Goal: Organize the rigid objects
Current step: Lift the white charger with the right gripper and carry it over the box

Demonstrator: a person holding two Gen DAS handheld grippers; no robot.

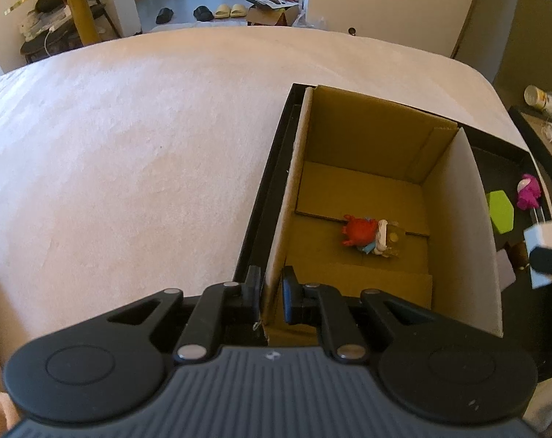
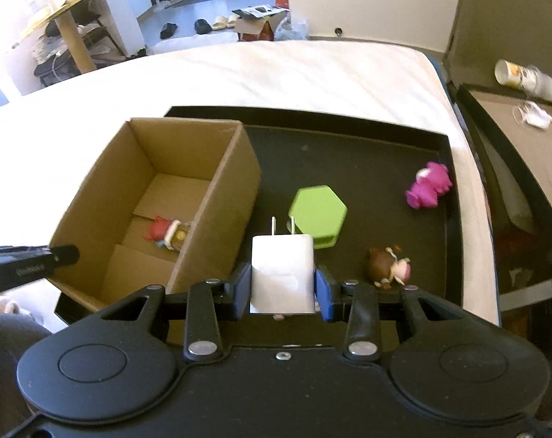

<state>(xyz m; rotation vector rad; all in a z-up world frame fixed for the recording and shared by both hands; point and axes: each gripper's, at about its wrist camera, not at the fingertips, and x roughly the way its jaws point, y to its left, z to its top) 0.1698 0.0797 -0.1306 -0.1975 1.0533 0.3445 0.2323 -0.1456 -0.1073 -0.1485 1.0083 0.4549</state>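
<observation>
**Ana:** Nearest to the lens, the right gripper point(image 2: 282, 286) holds the white plastic wall charger point(image 2: 282, 273). Its blue pads point(image 2: 242, 288) press on the two flat sides, and the two metal prongs point(image 2: 283, 225) point away to twelve o'clock.

**Ben:** Where is the charger at this moment?

**Ana:** It is lifted above the black shallow tray point(image 2: 349, 153), with the open brown cardboard box point(image 2: 217, 189) at about ten o'clock from it. The green hexagonal plastic block point(image 2: 318, 215) lies at one o'clock, just beyond the prongs.

**Ben:** How will it handle, do you think?

**Ana:** I judge it light and stiff, with a smooth, glossy shell, so it may slip between the pads. The flat sides are the good place to hold; the thin prongs are not.

**Ben:** And how does it look?

**Ana:** A rounded white block, plain, with a faint square mark on the near face.

**Ben:** What about the other hand?

**Ana:** The left gripper point(image 1: 270, 290) has its fingers narrow and pinches the near wall of the cardboard box point(image 1: 367, 138), one finger outside and one inside. In the box, at twelve o'clock from it, lies a small red toy figure point(image 1: 361, 231).
</observation>
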